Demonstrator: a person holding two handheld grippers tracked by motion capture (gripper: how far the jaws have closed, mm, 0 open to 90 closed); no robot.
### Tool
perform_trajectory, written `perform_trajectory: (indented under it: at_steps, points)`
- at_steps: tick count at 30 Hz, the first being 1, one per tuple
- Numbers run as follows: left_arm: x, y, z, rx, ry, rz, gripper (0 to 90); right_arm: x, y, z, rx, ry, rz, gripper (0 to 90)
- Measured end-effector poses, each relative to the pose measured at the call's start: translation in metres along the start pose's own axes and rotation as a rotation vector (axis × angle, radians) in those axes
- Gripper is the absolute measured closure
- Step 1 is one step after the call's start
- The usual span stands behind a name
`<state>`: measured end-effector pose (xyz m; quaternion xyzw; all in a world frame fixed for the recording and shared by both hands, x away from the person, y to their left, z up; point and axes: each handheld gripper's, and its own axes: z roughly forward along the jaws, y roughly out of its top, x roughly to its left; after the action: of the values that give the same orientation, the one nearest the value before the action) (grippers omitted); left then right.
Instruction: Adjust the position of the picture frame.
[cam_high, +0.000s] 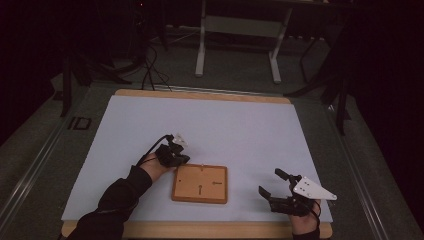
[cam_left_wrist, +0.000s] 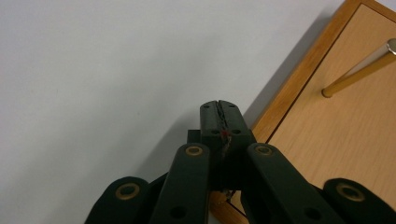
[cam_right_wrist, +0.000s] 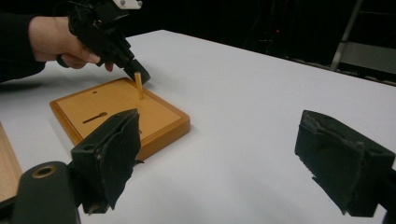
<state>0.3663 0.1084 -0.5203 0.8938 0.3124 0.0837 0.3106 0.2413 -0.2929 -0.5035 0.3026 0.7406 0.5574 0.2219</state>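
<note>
A square wooden board (cam_high: 200, 183) with a raised rim lies on the white table top near the front edge. A thin wooden peg (cam_right_wrist: 138, 85) stands upright near the board's far left corner; in the left gripper view the peg (cam_left_wrist: 357, 74) leans away over the board (cam_left_wrist: 336, 135). My left gripper (cam_high: 184, 159) is shut with nothing between its jaws, its tips (cam_left_wrist: 219, 109) just off that corner, beside the peg. In the right gripper view, the left gripper (cam_right_wrist: 140, 74) is close to the peg. My right gripper (cam_high: 271, 183) stands open and empty right of the board, its pads (cam_right_wrist: 109, 154) wide apart.
The board (cam_right_wrist: 121, 112) carries a short dark mark (cam_right_wrist: 95, 116) and a small hole (cam_right_wrist: 95, 92). The white table top (cam_high: 225, 125) has a wooden edge. Beyond it stand a table frame (cam_high: 240, 45) and cables (cam_high: 150, 65) on the floor.
</note>
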Motion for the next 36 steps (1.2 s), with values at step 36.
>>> perform_trajectory:
  at_steps: [36]
  points:
    - [-0.008, -0.01, -0.05, -0.222, -0.137, -0.037, 65.3, 0.004, 0.002, 0.003, 0.006, -0.017, -0.016, 14.2]
